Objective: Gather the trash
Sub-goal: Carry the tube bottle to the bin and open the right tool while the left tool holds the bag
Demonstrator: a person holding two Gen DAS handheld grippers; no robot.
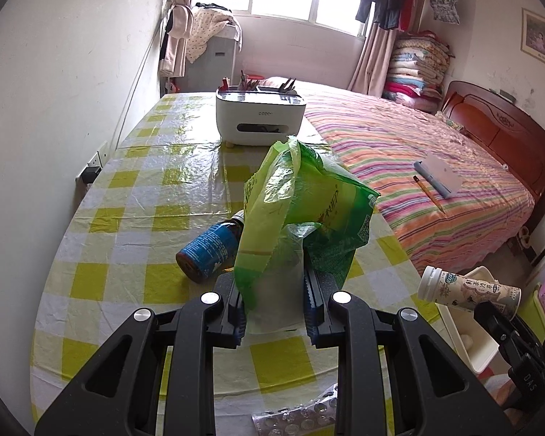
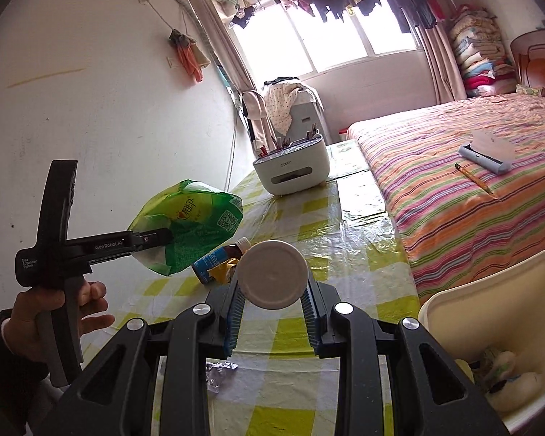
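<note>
Over table: both grippers loaded, lifted off the checked cloth (image 1: 134, 225).
Risk: green plastic bag (image 1: 301, 210) is pinched only at its thin edge, could slip out.
Risk 2: paper cup (image 2: 271, 273) is round, may roll from the pads.
Left gripper (image 1: 274, 301): clamped on bag, which hangs just beyond the tips.
Right gripper (image 2: 271, 303): clamped on cup, lid end facing cam.
Bin (image 2: 483, 290): white, near right, beside table edge.
Left behind: brown bottle (image 1: 210, 247), blister pack (image 1: 301, 418) on cloth.
</note>
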